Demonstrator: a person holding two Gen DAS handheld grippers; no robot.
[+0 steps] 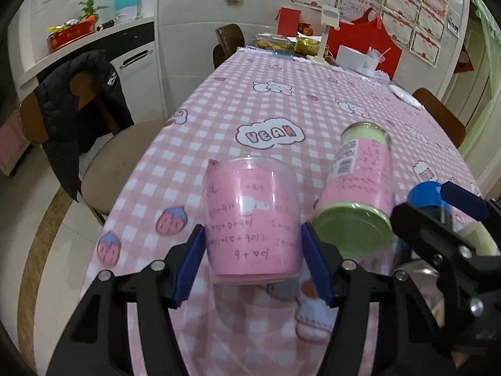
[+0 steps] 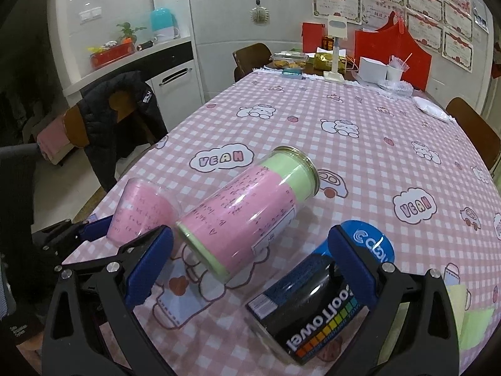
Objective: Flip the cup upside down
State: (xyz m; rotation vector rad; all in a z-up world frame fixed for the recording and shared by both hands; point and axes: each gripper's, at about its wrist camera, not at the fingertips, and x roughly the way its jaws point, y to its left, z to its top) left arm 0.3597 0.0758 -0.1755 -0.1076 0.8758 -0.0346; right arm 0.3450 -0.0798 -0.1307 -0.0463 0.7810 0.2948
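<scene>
A clear cup with a pink paper lining [image 1: 250,219] stands on the pink checked tablecloth [image 1: 281,109]; its writing reads inverted. My left gripper [image 1: 253,260] has its blue pads on both sides of the cup, closed on it low down. The cup also shows in the right wrist view [image 2: 141,213], held by the left gripper [image 2: 94,232]. My right gripper [image 2: 250,266] is open, above the table, empty. A tall pink and green cup [image 2: 250,213] lies on its side between the fingers' line of sight. A black and blue cup [image 2: 319,300] lies by the right finger.
A chair with a dark jacket [image 1: 81,100] stands left of the table. Boxes, a lamp and a red bag [image 1: 360,44] sit at the table's far end. The table edge [image 1: 125,219] runs close on the left of the cup.
</scene>
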